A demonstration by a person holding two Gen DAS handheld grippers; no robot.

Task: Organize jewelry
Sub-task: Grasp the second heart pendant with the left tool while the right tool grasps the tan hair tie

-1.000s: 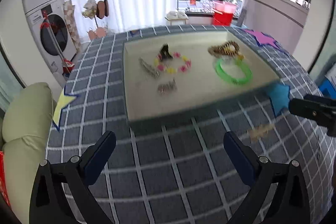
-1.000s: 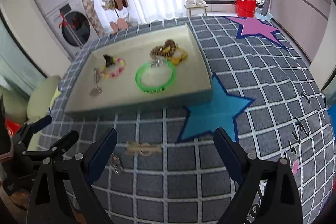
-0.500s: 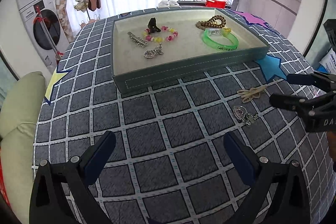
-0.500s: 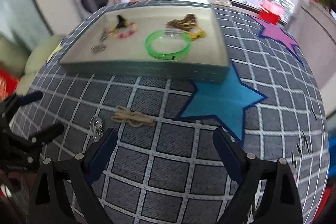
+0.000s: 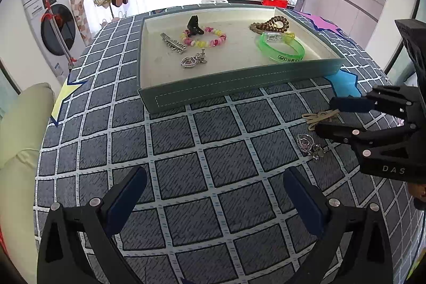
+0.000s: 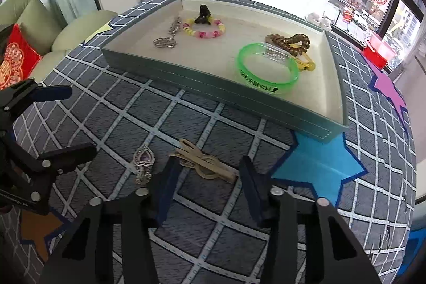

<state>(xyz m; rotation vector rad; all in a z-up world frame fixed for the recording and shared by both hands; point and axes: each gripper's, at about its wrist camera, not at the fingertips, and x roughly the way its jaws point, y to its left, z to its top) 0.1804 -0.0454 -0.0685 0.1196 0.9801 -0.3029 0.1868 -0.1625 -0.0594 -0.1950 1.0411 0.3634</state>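
A beige hair clip (image 6: 205, 164) lies on the checked cloth in front of the teal tray (image 6: 186, 79). My right gripper (image 6: 209, 163) straddles it, jaws closing, the clip between the pads with small gaps still showing. In the left wrist view the right gripper (image 5: 328, 117) frames the same clip (image 5: 319, 115). A silver heart pendant (image 6: 143, 160) lies just left of it, also the heart pendant (image 5: 306, 143). My left gripper (image 5: 213, 190) hovers open and empty over bare cloth, seen at the left as the left gripper (image 6: 66, 124).
The tray (image 5: 239, 84) holds a green bangle (image 5: 279, 48), a brown spiral hair tie (image 5: 274, 24), a pink and yellow bead bracelet (image 5: 205, 39), a black claw clip (image 5: 194, 24), a silver hair clip (image 5: 173, 43) and another heart pendant (image 5: 190, 61). A blue star patch (image 6: 314, 164) lies right of the clip.
The right gripper rolled, sank toward the beige clip and narrowed its jaws around it. The left gripper drew back from the tray a second ago, then held still.
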